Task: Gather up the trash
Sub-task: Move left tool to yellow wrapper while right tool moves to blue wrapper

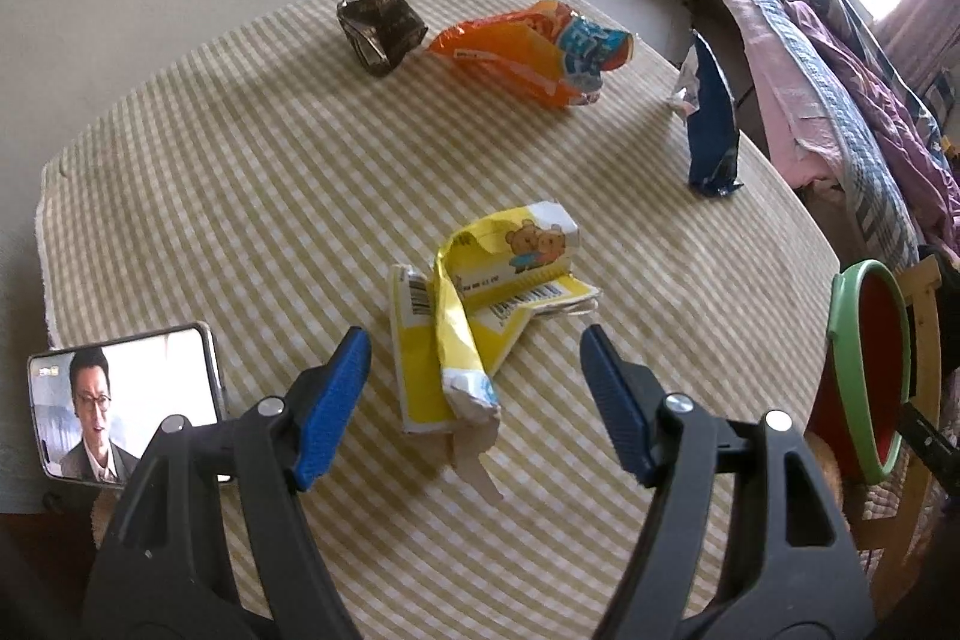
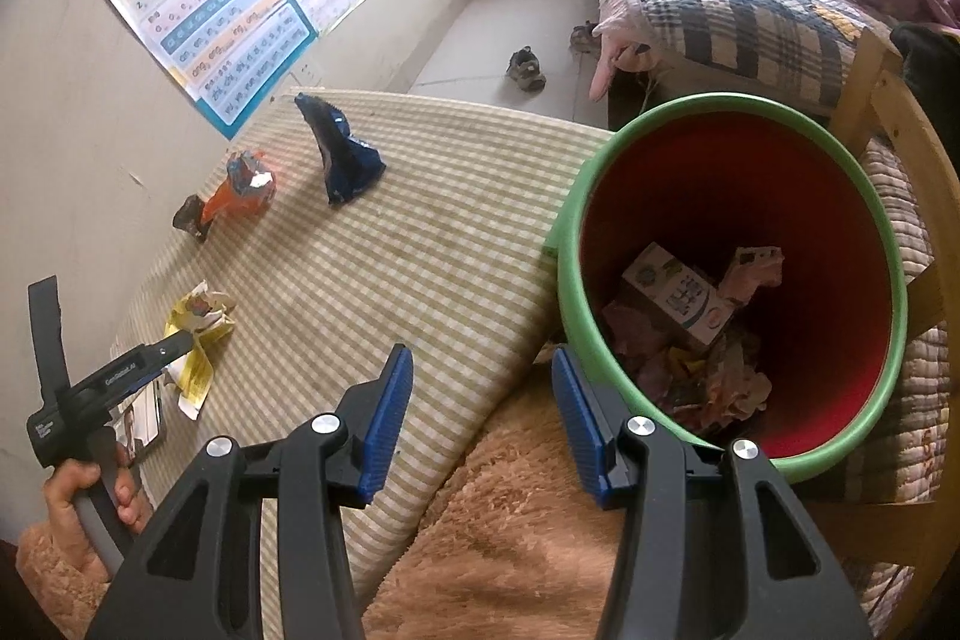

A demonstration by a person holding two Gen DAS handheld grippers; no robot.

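The left hand-held gripper (image 1: 474,400) hangs open over the crumpled yellow wrapper (image 1: 480,316) on the checked table (image 1: 240,196); the right hand-held gripper (image 2: 480,418), open and empty, hovers beside the bin (image 2: 894,244)

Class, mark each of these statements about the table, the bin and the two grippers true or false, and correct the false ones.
1. The left gripper stands open over the yellow wrapper. True.
2. The red bin is empty. False: it holds a small carton and crumpled litter.
3. The right gripper holds a wrapper. False: nothing is between its fingers.
4. A blue bag stands upright near the table edge. True.
5. A phone lies on the table with its screen lit. True.
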